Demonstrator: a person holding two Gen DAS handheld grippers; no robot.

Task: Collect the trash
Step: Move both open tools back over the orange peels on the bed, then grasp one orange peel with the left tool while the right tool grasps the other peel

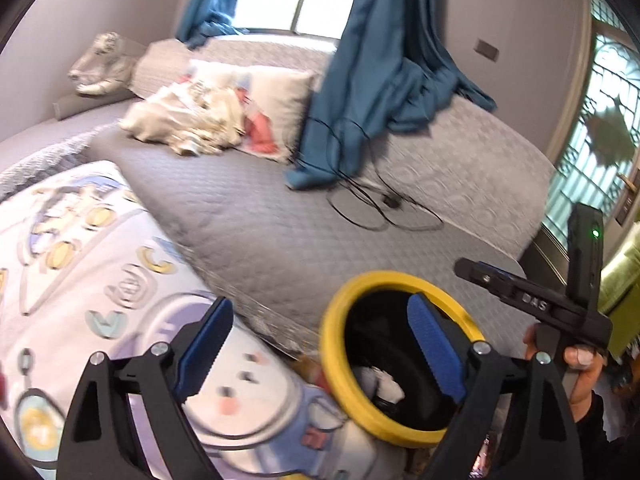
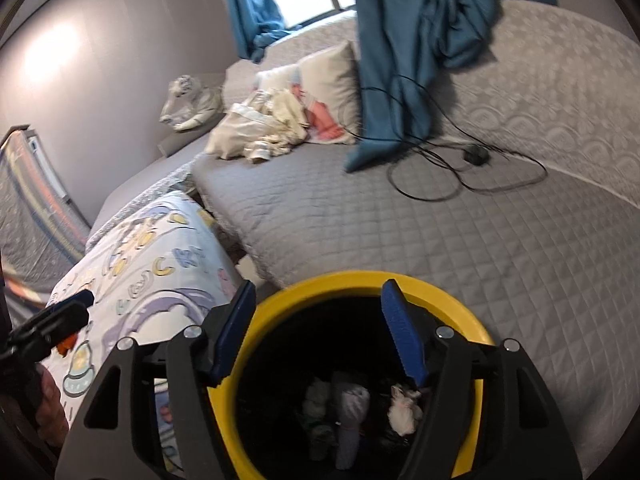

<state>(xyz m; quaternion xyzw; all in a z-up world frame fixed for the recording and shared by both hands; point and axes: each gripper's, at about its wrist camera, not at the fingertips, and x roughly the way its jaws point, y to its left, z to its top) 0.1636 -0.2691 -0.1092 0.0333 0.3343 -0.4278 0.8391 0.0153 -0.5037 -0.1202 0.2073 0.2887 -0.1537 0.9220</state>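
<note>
Yellow-rimmed bin (image 2: 352,380) beside grey quilted bed (image 2: 460,240) — blue curtains (image 2: 400,60) drape it.

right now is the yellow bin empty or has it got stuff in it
Not empty. In the right wrist view the yellow bin holds crumpled white trash and other scraps at its dark bottom, well below the rim.

The left gripper (image 1: 320,348) is hovering with its blue pads spread wide, nothing between them. Its right pad (image 1: 436,348) is overlapping the yellow-rimmed bin (image 1: 340,384), where crumpled white trash (image 1: 380,384) is lying, beside a printed pillow (image 1: 120,280).
</note>
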